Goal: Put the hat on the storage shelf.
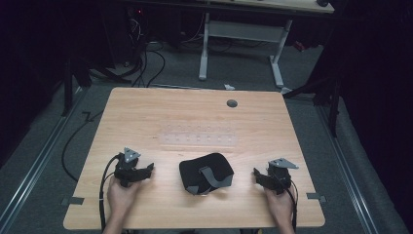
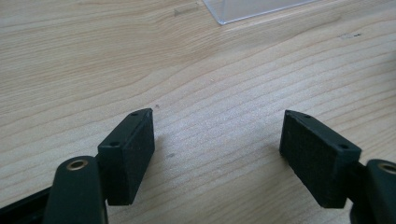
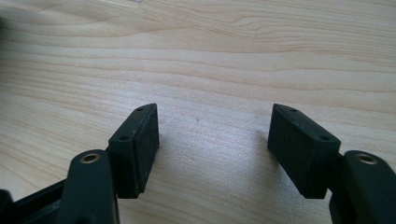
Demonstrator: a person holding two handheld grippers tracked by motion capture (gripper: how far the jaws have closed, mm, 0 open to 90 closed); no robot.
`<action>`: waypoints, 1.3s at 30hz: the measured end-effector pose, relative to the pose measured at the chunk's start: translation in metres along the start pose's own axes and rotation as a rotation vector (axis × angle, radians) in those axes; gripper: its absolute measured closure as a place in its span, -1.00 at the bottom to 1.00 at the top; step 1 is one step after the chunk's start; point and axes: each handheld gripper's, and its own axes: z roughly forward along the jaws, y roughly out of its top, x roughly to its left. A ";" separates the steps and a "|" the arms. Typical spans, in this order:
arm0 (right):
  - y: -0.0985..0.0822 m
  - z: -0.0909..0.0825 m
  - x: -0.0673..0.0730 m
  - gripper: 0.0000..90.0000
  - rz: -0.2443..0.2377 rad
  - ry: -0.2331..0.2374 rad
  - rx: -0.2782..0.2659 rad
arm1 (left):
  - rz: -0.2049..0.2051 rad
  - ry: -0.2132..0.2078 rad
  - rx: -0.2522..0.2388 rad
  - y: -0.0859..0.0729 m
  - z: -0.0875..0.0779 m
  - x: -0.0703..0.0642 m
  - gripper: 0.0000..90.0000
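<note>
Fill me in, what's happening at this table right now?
A person sits at a wooden table with a gripper in each hand. The left gripper and the right gripper rest on the tabletop either side of a black pouch with a grey strap, jaws open with nothing between them. Neither touches the pouch. A clear plastic tray lies just beyond it. It looks like the start of a grab, nothing picked up yet.

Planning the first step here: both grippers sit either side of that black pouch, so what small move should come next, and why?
Probably bring the left gripper in toward the black pouch. Both it and the right gripper stand open over bare table, nothing between their jaws, and the pouch lies untouched between them.
</note>
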 end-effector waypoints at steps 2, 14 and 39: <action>0.000 0.000 0.000 -0.24 0.000 0.000 0.000 | -0.001 0.000 0.000 0.000 0.000 0.000 -0.40; -0.001 -0.001 0.002 -0.22 -0.016 0.016 0.001 | 0.001 0.002 0.000 0.000 0.000 0.000 -0.40; 0.009 -0.037 0.023 0.20 -0.013 0.296 -0.103 | 0.001 0.001 0.002 0.000 0.000 0.000 -0.39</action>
